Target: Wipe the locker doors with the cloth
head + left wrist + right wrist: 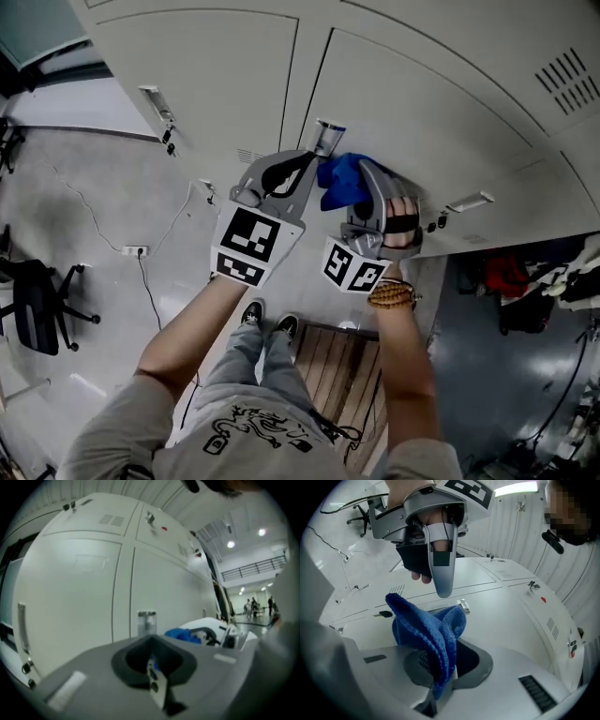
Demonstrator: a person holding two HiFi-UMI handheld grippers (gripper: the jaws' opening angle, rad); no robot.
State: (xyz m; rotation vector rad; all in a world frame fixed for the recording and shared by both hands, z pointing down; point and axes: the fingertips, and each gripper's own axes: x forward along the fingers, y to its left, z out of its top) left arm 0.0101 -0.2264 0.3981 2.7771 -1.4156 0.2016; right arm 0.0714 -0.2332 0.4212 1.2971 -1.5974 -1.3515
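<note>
In the head view, the blue cloth [339, 180] is bunched up in the right hand-held gripper [359, 180], close to the grey locker doors [422, 103]. I cannot tell if it touches them. The left hand-held gripper [327, 139] points at the doors just beside it.

In the left gripper view, that gripper's jaws are together with nothing between them. The cloth shows off to the right.

In the right gripper view, the jaws pinch the cloth near its bottom, and the rest stands up in floppy folds. It looks fuzzy, soft and light. It should bend easily, so I think a pinch on a thick fold is best.
</note>
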